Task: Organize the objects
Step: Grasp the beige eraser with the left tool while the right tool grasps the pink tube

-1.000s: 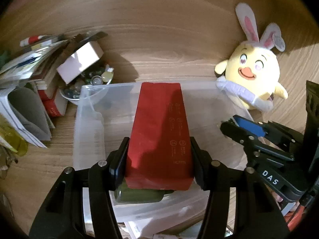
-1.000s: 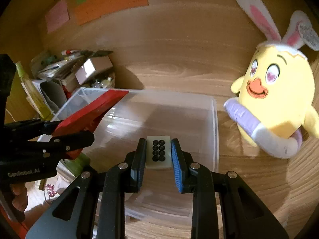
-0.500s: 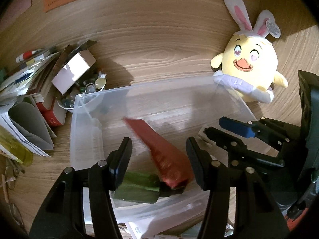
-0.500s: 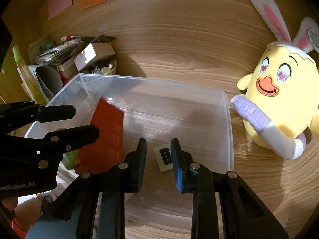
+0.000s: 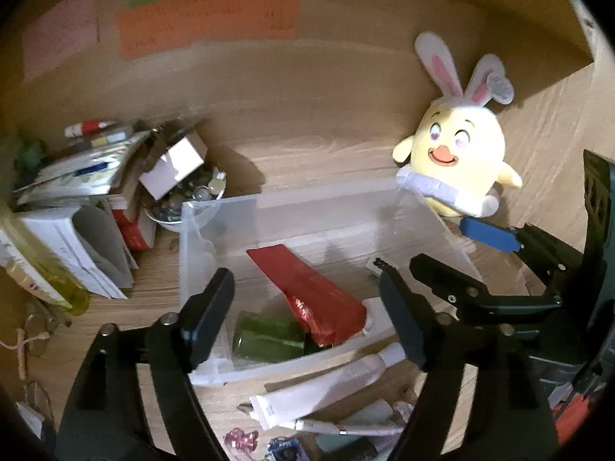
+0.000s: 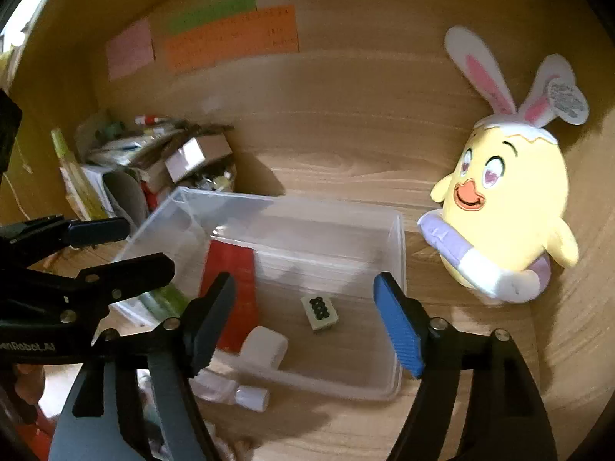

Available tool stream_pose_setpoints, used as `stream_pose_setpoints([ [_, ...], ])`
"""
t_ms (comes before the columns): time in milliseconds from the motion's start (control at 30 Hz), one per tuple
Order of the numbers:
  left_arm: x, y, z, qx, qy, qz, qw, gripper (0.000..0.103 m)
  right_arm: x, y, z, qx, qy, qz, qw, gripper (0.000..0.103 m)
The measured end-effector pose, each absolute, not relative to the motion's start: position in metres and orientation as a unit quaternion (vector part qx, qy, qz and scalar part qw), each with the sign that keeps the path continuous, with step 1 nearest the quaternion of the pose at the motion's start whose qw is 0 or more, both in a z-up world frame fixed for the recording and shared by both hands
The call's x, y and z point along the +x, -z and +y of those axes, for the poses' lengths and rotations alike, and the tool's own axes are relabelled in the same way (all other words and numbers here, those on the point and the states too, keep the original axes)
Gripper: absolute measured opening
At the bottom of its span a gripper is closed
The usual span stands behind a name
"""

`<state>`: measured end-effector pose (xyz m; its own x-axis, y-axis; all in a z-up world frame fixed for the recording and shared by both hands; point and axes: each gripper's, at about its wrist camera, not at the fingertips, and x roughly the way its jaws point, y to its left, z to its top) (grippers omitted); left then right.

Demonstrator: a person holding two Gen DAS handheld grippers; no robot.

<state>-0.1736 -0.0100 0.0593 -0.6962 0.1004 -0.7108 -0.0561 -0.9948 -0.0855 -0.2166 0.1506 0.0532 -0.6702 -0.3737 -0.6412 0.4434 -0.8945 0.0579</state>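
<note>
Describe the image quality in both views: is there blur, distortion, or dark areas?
Left wrist view: strong fisheye bending, black corners, dim warm light; the paper notes on the wall are smeared and unreadable, and the left claw is in near silhouette. Right wrist view: same curved distortion; the plush chick is fairly sharp, the clear bin rim is soft, and the lower edge is dark.

The left gripper [image 6: 115, 246] body reads "enRobot.AI", partly cut off

Red pouch [image 5: 307, 292] flat in clear bin [image 5: 307, 201], over green bottle [image 5: 269, 340]; white dotted tile [image 6: 319, 311] lying apart.
</note>
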Motion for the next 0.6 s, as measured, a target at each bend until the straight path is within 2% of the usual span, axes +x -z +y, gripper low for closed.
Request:
stream_pose_setpoints([
  [167,-0.148,-0.067,-0.013,-0.376,-0.926,-0.027,0.03,0.088,-0.196,-0.058,0.152,0.331,0.915,0.046,0.228,0.079],
  [600,-0.082,-0.046,-0.03,-0.384,-0.923,-0.021,-0.008,0.092,-0.154,-0.04,0.157,0.338,0.912,0.053,0.227,0.08],
])
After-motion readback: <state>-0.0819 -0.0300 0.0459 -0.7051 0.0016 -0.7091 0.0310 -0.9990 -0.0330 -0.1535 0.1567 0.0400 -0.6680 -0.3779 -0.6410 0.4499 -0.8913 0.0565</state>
